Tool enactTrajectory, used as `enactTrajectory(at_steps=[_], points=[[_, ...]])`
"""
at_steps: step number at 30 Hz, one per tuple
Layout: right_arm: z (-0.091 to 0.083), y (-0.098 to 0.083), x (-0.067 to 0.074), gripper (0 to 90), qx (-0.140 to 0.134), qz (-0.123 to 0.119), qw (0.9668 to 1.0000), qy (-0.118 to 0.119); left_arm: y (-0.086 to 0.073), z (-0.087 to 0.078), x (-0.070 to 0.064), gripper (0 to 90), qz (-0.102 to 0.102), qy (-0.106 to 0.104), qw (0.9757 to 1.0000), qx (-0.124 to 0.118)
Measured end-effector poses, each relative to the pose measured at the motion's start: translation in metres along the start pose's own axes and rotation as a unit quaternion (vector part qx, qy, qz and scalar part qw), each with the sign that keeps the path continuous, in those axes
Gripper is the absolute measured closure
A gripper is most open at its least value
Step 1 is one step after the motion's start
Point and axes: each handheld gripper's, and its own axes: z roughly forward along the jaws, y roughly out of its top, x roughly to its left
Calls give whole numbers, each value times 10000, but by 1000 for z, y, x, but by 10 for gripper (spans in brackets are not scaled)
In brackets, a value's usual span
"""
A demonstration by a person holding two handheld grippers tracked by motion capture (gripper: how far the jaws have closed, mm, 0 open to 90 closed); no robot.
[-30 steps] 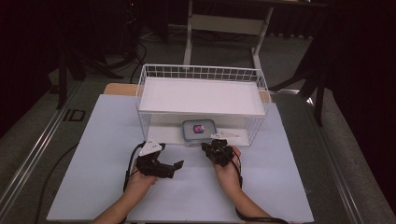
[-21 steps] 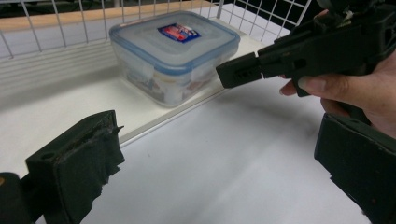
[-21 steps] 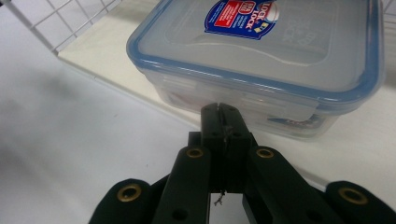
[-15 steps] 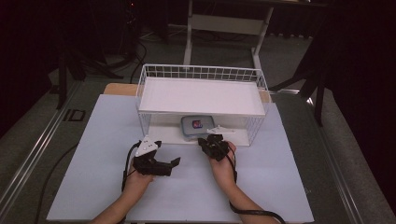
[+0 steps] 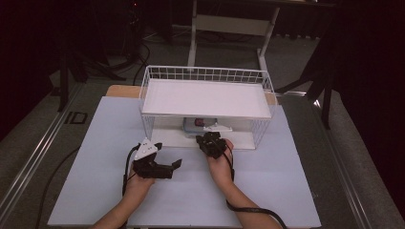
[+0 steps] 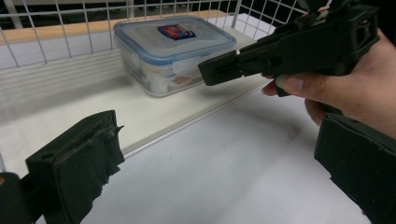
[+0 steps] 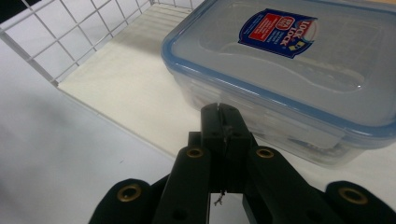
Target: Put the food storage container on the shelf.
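We see a clear rectangular plastic food container with a blue-rimmed snap-on lid (image 7: 299, 74) (image 6: 173, 52) (image 5: 197, 123), a red-and-blue label on top. It sits upright, lid closed, on the lower shelf of the white wire rack (image 5: 205, 98).

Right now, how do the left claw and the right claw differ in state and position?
The left claw is open, jaws wide apart; the right claw is shut, empty. The left hovers over the bare table; the right points into the wire rack, beside the plastic container. Both are black and hand-held.
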Motion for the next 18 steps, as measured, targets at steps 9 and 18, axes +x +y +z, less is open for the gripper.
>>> enactTrajectory(at_steps=[9,18], points=[[5,4,-10,899,3,70,9998,-175,-1,1,-1,13,-34,-40,10000,4],[-1,4,-18,891,-114,76,9992,-386,-1,2,-1,13,-21,-36,10000,7]])
